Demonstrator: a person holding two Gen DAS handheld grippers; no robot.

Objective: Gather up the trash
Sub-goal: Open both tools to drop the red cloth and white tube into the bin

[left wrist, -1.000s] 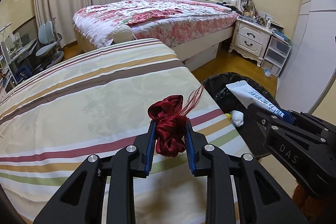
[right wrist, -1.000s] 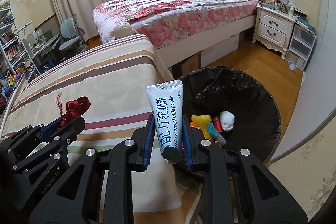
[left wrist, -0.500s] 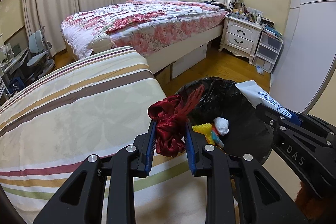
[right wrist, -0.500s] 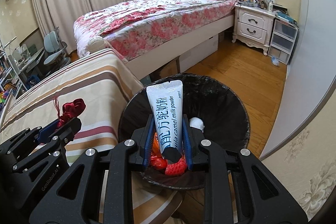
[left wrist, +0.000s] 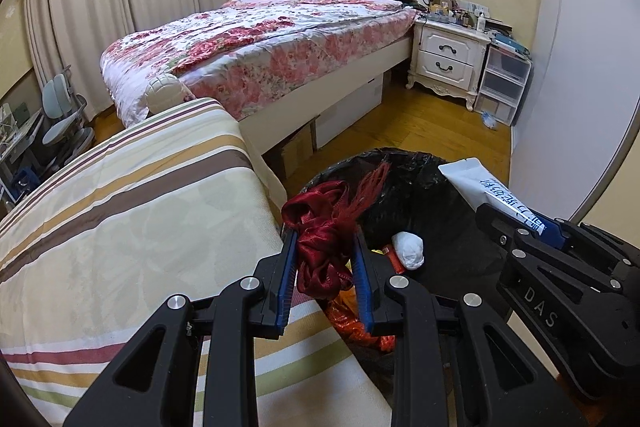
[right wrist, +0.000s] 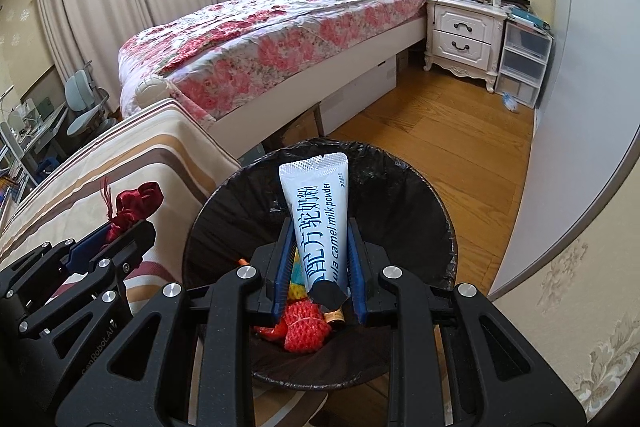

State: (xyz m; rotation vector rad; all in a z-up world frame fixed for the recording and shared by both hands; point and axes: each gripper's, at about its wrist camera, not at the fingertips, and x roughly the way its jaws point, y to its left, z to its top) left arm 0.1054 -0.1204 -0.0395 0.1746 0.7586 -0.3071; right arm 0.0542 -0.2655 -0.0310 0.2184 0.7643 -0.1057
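My left gripper (left wrist: 325, 247) is shut on a crumpled dark red ribbon (left wrist: 320, 247), held at the near left rim of a bin with a black liner (left wrist: 420, 187). The ribbon (right wrist: 134, 205) and the left gripper (right wrist: 120, 233) also show at the left in the right wrist view. My right gripper (right wrist: 320, 247) is shut on a white camel milk powder sachet (right wrist: 316, 215), right above the open bin (right wrist: 400, 187). Inside the bin lie a red net bag (right wrist: 304, 325), a white wad (left wrist: 408, 250) and other scraps. In the left wrist view the sachet (left wrist: 488, 189) pokes from the right gripper (left wrist: 520, 223).
A mattress in a striped cover (left wrist: 120, 227) lies left of the bin. Beyond it stand a bed with a floral quilt (left wrist: 260, 43), a white nightstand (left wrist: 448, 59) and plastic drawers (left wrist: 504, 83). Wooden floor (right wrist: 460, 131) runs past the bin, with a grey wall panel (right wrist: 580, 107) on the right.
Both grippers have travelled right from above the striped mattress to the bin, still gripping the ribbon and the sachet. The sachet now hangs over the bin's middle; the ribbon reaches its rim.
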